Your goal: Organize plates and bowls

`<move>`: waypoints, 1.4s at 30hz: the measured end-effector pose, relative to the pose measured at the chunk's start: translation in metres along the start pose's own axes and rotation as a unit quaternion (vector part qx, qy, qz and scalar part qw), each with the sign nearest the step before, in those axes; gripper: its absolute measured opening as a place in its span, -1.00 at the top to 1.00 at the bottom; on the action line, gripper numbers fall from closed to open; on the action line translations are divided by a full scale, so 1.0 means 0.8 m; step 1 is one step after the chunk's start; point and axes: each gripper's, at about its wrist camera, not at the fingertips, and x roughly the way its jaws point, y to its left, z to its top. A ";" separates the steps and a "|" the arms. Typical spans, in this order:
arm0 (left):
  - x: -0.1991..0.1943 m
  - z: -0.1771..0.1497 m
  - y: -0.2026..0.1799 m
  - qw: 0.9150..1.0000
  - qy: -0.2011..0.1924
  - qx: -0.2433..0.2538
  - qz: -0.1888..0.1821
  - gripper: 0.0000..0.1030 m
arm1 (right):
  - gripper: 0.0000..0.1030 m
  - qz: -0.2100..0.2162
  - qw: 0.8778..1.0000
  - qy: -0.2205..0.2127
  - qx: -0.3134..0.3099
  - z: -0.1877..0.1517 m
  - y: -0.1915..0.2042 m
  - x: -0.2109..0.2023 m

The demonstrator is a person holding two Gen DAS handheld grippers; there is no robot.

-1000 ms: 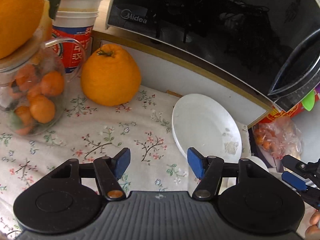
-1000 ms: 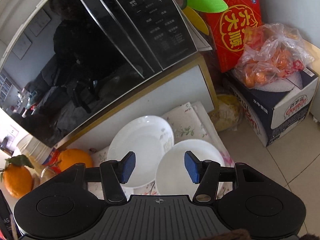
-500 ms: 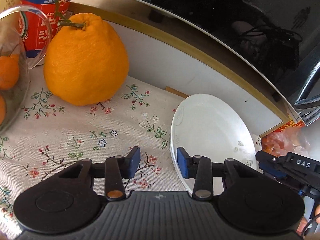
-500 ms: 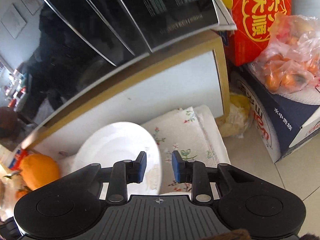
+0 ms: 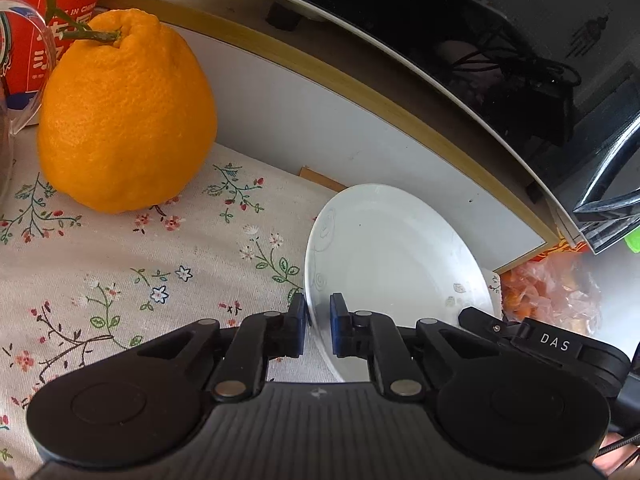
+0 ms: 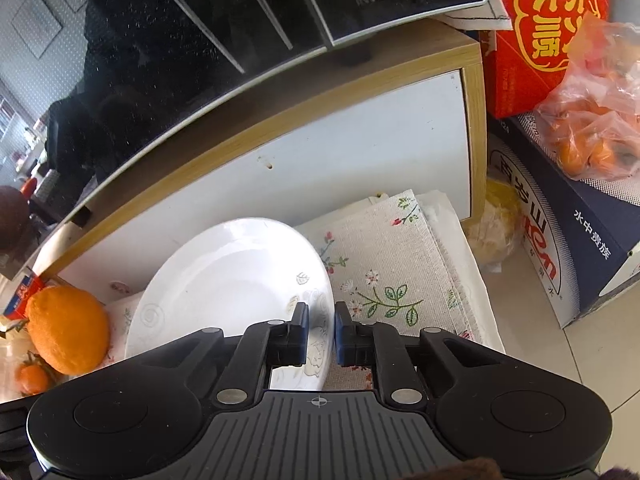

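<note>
Now my left tongs (image 5: 318,330) and right tongs (image 6: 321,334) both pinch the plate (image 5: 396,276) rim, so next comes a level lift.

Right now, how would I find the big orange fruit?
Find the black microwave on its white cabinet. On the flowered cloth below, left of the white plate, sits the big orange fruit. It alone has a bumpy neck and green stem.

A white plate (image 5: 396,256) with faint grey swirls and leaves; a cream tablecloth (image 5: 120,280) with small flowers and green sprigs; a bright orange fruit (image 5: 124,116); blue finger pads (image 5: 335,328).
</note>
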 end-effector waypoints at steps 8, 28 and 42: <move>-0.049 0.006 -0.001 1.000 -0.018 0.003 -0.008 0.80 | 0.79 0.017 1.000 -0.007 0.000 -0.002 0.020 -0.035; -0.208 -0.074 0.010 0.998 -0.046 0.025 -0.020 0.80 | 0.78 0.012 0.997 -0.053 -0.048 -0.105 0.078 -0.194; -0.327 -0.137 0.071 0.994 -0.076 0.072 0.027 0.79 | 0.77 0.061 0.996 -0.044 -0.041 -0.239 0.140 -0.256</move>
